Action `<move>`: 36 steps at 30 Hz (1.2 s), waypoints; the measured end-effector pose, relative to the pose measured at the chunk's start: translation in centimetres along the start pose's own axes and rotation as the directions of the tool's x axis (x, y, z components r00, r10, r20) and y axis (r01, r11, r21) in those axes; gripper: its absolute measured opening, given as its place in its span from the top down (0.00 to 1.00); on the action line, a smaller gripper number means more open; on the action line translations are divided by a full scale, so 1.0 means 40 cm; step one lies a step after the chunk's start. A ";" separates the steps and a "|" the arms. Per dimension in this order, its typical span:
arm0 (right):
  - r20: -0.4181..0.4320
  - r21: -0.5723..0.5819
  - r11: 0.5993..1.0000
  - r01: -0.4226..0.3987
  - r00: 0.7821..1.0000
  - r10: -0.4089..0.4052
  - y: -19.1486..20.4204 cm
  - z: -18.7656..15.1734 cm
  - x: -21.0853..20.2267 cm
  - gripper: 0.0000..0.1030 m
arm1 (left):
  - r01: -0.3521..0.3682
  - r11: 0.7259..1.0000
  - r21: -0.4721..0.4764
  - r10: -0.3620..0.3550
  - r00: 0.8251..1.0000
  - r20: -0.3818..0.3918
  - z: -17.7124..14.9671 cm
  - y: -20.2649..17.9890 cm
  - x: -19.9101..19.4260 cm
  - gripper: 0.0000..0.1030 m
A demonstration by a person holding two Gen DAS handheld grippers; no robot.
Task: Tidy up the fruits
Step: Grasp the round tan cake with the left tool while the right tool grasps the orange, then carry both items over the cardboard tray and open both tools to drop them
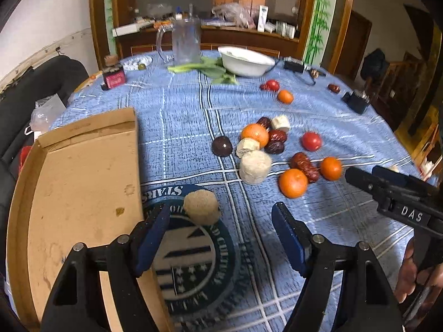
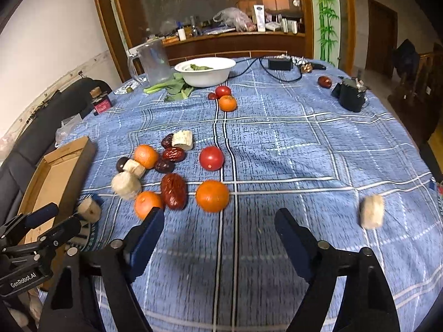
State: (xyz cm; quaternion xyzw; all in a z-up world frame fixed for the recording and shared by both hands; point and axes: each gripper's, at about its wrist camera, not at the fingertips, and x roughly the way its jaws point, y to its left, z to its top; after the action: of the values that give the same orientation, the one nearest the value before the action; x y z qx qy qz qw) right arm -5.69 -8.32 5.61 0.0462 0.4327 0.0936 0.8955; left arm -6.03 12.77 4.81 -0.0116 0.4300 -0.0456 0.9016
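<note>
I have both tongs hovering over the counter (image 2: 304,144), which is covered in a blue plaid cloth. My left tongs (image 1: 221,238) are spread wide with nothing between them; a tan cylindrical chunk (image 1: 201,207) lies on the cloth just ahead of the left pad, beside the edge of the cardboard box (image 1: 83,182). The box looks empty from what I can see of its floor.

My right tongs (image 2: 218,238) are likewise spread and hold nothing. Just ahead of them sit two tangerines (image 2: 212,196), with a large red jujube (image 2: 174,191) lying between the pair. Farther back is a tomato (image 2: 211,158), and to its left a cluster: another tangerine (image 2: 146,156), several jujubes (image 2: 173,154), a dark round fruit (image 2: 121,164) and pale cylindrical chunks (image 2: 126,185). One more pale chunk (image 2: 372,212) lies alone well off to the right.

Near the far edge I see a small tomato touching a tangerine (image 2: 228,103), a white bowl (image 2: 206,78) with greens inside, leafy stalks (image 2: 177,87) beside it, and a clear pitcher (image 2: 153,62).
</note>
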 end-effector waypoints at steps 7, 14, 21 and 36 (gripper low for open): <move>-0.047 0.008 1.000 0.016 0.999 -0.016 -0.005 0.022 0.076 0.20 | 0.030 0.999 -0.017 -0.031 0.994 -0.108 0.009 0.011 0.068 0.27; -0.073 -0.014 1.000 0.017 0.997 -0.018 0.007 0.024 0.121 0.35 | -0.016 1.000 -0.020 0.013 0.994 -0.112 0.006 0.013 0.082 0.69; -0.064 -0.022 1.000 -0.006 0.998 0.004 0.017 0.018 0.106 0.66 | 0.003 0.999 -0.048 -0.007 0.997 -0.083 -0.001 0.024 0.073 0.69; 0.038 -0.110 0.991 -0.072 0.996 0.076 0.142 -0.011 -0.086 0.66 | 0.044 0.988 -0.148 -0.039 0.999 0.037 -0.062 0.116 -0.119 0.69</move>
State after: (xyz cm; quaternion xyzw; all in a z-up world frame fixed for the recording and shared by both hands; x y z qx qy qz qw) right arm -8.85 -3.47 8.89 0.0155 0.4060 0.1491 0.9015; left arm -10.60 17.87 6.66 -0.0888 0.4166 -0.0319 0.9042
